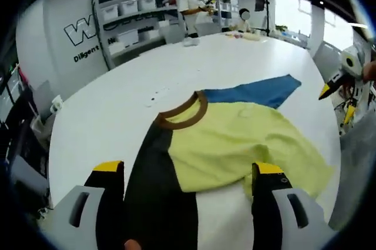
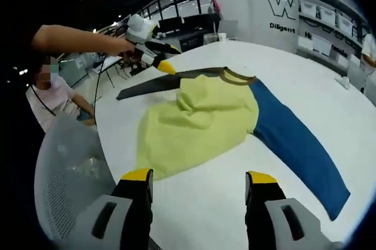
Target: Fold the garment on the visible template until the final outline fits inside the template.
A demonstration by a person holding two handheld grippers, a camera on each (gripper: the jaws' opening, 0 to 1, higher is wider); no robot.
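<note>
In the left gripper view, the left gripper (image 1: 189, 170) hangs low over the near end of the shirt (image 1: 235, 144), its two yellow-tipped jaws spread wide, one over the black sleeve (image 1: 155, 191) and one at the edge of the yellow body; they pinch nothing. The shirt lies flat but rumpled on the white table (image 1: 117, 115). Beyond the jaws sits the brown collar (image 1: 185, 115), and past it the blue sleeve (image 1: 258, 91) stretches to the far right. At the right edge the right gripper (image 1: 335, 82) is up off the table. Far back stand grey shelves (image 1: 132, 17) with bins, and two people.

In the right gripper view, the right gripper (image 2: 200, 179) has its jaws wide apart above bare table (image 2: 200, 203), short of the shirt's (image 2: 200, 117) yellow hem. The blue sleeve (image 2: 294, 138) runs near right; the black sleeve (image 2: 155, 85) lies far left, with the left gripper (image 2: 161, 56) over it. A mesh chair (image 2: 70, 173) stands near left.
</note>
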